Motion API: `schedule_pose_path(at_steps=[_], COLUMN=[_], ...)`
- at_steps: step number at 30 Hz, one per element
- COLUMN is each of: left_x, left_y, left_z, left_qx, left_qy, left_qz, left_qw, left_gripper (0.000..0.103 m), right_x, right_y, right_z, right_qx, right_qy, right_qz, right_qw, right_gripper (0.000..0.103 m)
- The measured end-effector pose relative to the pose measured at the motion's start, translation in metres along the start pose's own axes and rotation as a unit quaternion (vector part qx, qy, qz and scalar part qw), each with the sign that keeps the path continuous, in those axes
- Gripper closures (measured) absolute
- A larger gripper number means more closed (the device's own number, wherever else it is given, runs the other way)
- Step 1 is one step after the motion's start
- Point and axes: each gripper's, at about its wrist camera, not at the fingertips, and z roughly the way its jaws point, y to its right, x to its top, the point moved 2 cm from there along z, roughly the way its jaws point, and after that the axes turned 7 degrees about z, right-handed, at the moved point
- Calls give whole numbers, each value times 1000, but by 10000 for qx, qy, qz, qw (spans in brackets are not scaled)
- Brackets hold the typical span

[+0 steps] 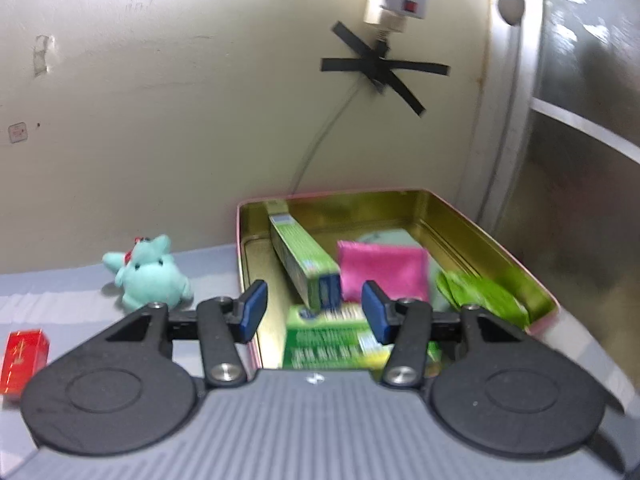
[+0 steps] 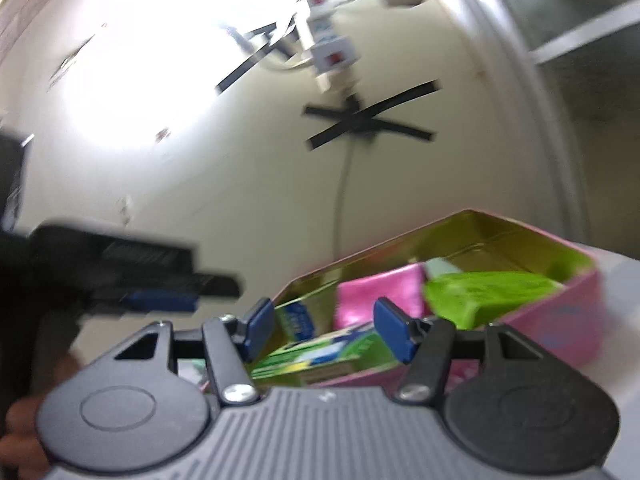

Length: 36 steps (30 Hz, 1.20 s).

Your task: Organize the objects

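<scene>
A pink tin [image 1: 496, 246] with a gold inside stands against the wall. It holds a long green box [image 1: 304, 260] leaning on its left wall, a pink cloth [image 1: 384, 272], a green packet [image 1: 480, 296] and a second green box [image 1: 332, 340] at its near end. My left gripper [image 1: 314, 312] hovers open over that near end, its pads clear of both boxes. In the right wrist view my right gripper [image 2: 326, 328] is open just above a green box [image 2: 320, 354] at the tin's [image 2: 568, 300] near edge, not pressing on it. The left gripper [image 2: 160, 280] shows blurred at the left.
A teal plush toy [image 1: 148, 272] sits on the grey striped surface left of the tin, and a small red box [image 1: 24, 356] stands nearer at the far left. A cable taped with black tape [image 1: 380, 68] hangs down the wall. A cabinet [image 1: 580, 120] stands at the right.
</scene>
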Motion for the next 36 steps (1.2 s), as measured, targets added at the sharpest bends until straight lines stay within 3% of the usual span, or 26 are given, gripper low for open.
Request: schedule_pose_path(at_steps=[3,9,11,15,24,36], left_x=[-16,-47,-58,-71,-83,-96], left_y=[9,19,20,20,15,14], left_z=[-12,-20,-22,-25,-32,-27], left_qx=[47,98,171,358,682,754], left_qy=[-53,-227,-233,-196,-16,47], left_qz=[117,264,303,337,301,270], left_qw=[9999,9993,9991,9986,9972,9968], left_gripper=[48,48,48,48,45,43], right_x=[-7,-30,-28,-32,-30,-31], right_y=[6,9,1,-9,-6,-5], right_z=[-17,-38,-44,-41,-40,-40], right_qx=[-276,-428,-342,-411,-389,-397], right_qy=[143,-3,249,201,163,151], right_qz=[66,-48,-260,-609,-570,-539], right_qw=[9995,9991,9988,9971,9975,9976], right_gripper=[45,46,45,45,44,42])
